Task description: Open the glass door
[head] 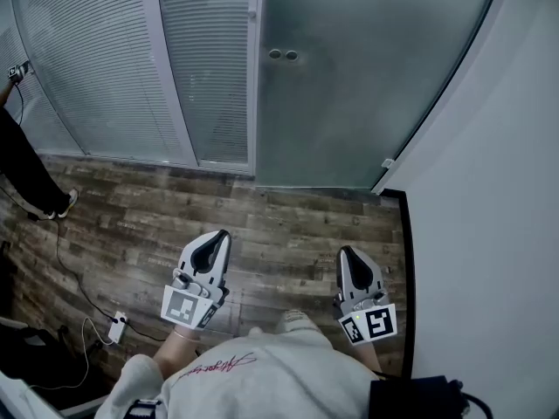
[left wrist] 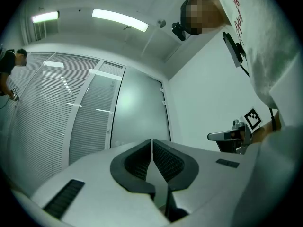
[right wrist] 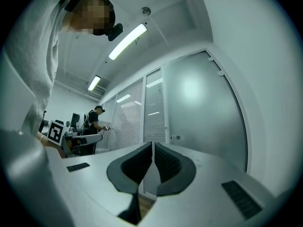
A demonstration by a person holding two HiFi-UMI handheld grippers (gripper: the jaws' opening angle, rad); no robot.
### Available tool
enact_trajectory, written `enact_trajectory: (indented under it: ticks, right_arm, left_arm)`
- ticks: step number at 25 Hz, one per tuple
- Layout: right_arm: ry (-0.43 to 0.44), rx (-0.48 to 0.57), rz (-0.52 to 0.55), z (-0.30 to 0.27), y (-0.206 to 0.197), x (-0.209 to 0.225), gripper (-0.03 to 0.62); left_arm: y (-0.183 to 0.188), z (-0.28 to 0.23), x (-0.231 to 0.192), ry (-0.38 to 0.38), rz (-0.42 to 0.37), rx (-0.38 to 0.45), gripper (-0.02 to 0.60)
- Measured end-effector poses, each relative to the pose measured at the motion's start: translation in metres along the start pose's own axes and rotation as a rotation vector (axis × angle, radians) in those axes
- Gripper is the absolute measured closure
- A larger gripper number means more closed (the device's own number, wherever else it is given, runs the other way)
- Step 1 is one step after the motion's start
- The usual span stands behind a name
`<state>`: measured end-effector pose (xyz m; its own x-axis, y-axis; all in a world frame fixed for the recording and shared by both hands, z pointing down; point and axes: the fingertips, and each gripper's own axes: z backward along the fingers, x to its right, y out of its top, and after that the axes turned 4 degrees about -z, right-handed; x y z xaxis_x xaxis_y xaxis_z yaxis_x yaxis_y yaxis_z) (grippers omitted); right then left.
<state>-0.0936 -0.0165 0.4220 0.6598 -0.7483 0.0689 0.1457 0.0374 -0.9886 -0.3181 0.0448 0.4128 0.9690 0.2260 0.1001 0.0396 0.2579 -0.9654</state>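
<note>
The frosted glass door (head: 367, 85) stands closed ahead of me, with two small round fittings (head: 283, 55) near its left edge. Both grippers hover over the wooden floor, well short of the door. My left gripper (head: 220, 236) is shut and holds nothing; in the left gripper view its pads (left wrist: 151, 142) meet, with the door (left wrist: 139, 112) far ahead. My right gripper (head: 346, 254) is also shut and empty, and in the right gripper view its jaws (right wrist: 153, 144) point toward the door (right wrist: 199, 103) and its fittings (right wrist: 176, 137).
A glass partition with white blinds (head: 105, 59) runs left of the door. A white wall (head: 489, 234) closes the right side. Another person (head: 22, 164) stands at the far left. Cables and a small power adapter (head: 117, 326) lie on the floor at lower left.
</note>
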Motion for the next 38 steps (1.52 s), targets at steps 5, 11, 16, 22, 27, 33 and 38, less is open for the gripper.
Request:
enact_trajectory:
  ticks: [5,11,16,22,27,33,38]
  right_arm:
    - [-0.009,-0.014,-0.013,-0.013,-0.007,0.006,0.566]
    - [0.021,-0.021,0.002,-0.056,-0.01,0.018,0.566]
    - [0.019,-0.008,-0.003,-0.099,-0.012,0.042,0.566]
    - [0.043,-0.019,0.007,-0.165,-0.021,0.077,0.566]
    - [0.073,-0.028,0.006,-0.229,-0.023,0.104,0.566]
    - [0.097,-0.032,0.021,-0.301,-0.026,0.13,0.566]
    - [0.113,-0.055,0.021,-0.355,-0.037,0.15,0.566]
  left_arm:
    - [-0.008,-0.007,-0.01,-0.001,0.001,-0.007,0.557]
    - [-0.007,-0.04,-0.031,0.003,-0.017,0.002,0.557]
    - [-0.014,-0.075,-0.065,0.042,0.045,0.026,0.557]
    - [-0.032,-0.125,-0.108,0.09,0.041,0.023,0.558]
    - [-0.058,-0.169,-0.139,0.096,0.004,-0.018,0.557]
    - [-0.063,-0.218,-0.181,0.137,-0.002,-0.008,0.557]
    - [-0.069,-0.249,-0.212,0.168,-0.007,-0.004,0.557]
